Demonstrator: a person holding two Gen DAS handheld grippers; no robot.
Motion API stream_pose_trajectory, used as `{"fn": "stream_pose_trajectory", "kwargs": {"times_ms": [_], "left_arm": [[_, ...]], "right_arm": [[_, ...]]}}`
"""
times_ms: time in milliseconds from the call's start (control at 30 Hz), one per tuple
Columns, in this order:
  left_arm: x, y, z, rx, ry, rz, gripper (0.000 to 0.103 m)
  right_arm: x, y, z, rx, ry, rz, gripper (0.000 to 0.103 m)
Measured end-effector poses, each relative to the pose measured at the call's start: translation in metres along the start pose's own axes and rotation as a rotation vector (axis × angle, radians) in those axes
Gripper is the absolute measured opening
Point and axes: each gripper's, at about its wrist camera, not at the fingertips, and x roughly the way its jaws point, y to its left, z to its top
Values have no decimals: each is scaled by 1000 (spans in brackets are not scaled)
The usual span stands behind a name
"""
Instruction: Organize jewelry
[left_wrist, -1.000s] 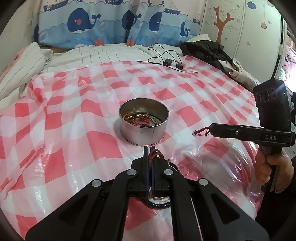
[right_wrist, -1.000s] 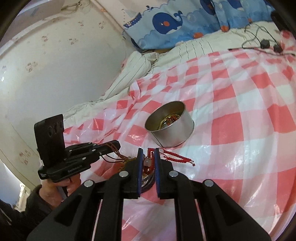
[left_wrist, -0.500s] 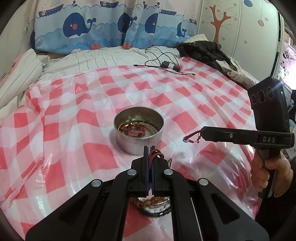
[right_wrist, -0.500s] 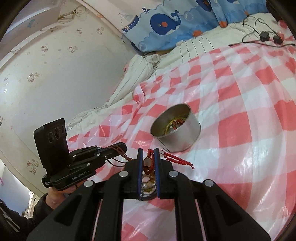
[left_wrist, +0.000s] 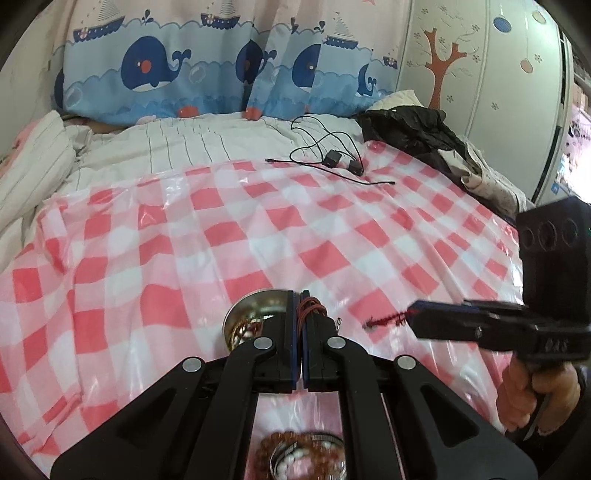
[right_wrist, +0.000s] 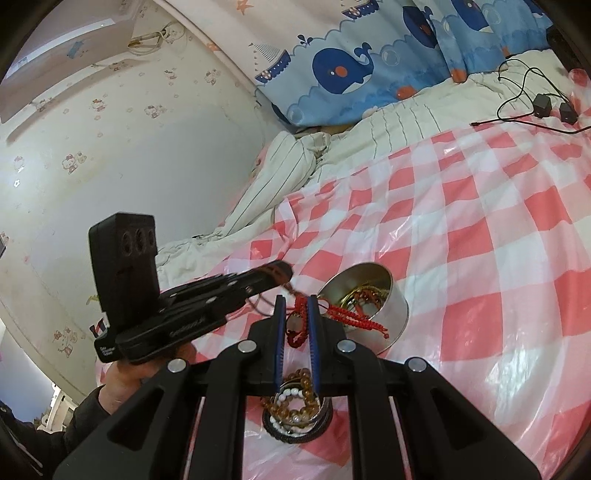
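Observation:
My left gripper (left_wrist: 300, 295) is shut on a thin brown-red cord bracelet (left_wrist: 312, 307), lifted just above the near rim of the round metal tin (left_wrist: 236, 321), which holds several bracelets. My right gripper (right_wrist: 296, 301) is shut on a red braided bracelet (right_wrist: 351, 317) whose loose end hangs over the tin (right_wrist: 395, 325). In the right wrist view the left gripper (right_wrist: 282, 271) hovers left of the tin. In the left wrist view the right gripper (left_wrist: 415, 314) is at the right, with the red braid (left_wrist: 384, 319) sticking out. A pile of beaded bracelets (right_wrist: 295, 410) lies below both grippers.
A red-and-white checked plastic sheet (left_wrist: 258, 229) covers the bed. Black cables with chargers (left_wrist: 332, 160) lie at its far edge, dark clothes (left_wrist: 413, 133) at the back right, striped bedding (left_wrist: 37, 158) at the left. A wall (right_wrist: 110, 147) runs along the left side.
Both grippers have risen and moved toward the tin with their bracelets. In the left wrist view the tin has slid down under the fingertips; the bead pile has dropped to the bottom edge.

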Motion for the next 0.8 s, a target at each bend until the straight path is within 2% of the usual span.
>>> {"fn": "stream_pose_trajectory", "kwargs": {"times_ms": [67,100,167,200,300,467,533,567,600,633,700,800], "left_arm": [[13,3,2,-7,26,-15,4],[25,5,1,-7,70,-16,9],[40,9,-1,-10,127,35,49],[43,14,-3,-24,138,61,54],[34,24,-5,-55,115,68,59],[6,44,-4,-82,72,143,64],[-7,52,-7,-101,55,180,69],[-12,55,-10,-108,50,194,71],[-18,59,-14,-116,48,214,72],[-22,60,-18,-122,48,225,73],[-31,60,-30,-126,51,242,74],[-41,53,-49,-113,59,255,76]], "right_arm": [[3,1,5,-11,1,-4,12],[5,1,7,-17,3,-6,12],[12,2,14,-33,10,-12,12],[15,2,16,-38,13,-14,12],[28,4,23,-59,25,-19,12],[56,12,32,-100,52,-24,12],[72,13,31,-134,82,-62,13],[87,11,26,-155,138,-118,16],[98,9,20,-172,189,-177,30],[106,6,11,-196,240,-242,35],[100,9,-2,-236,263,-294,35],[66,25,-19,-297,226,-308,40]]}}
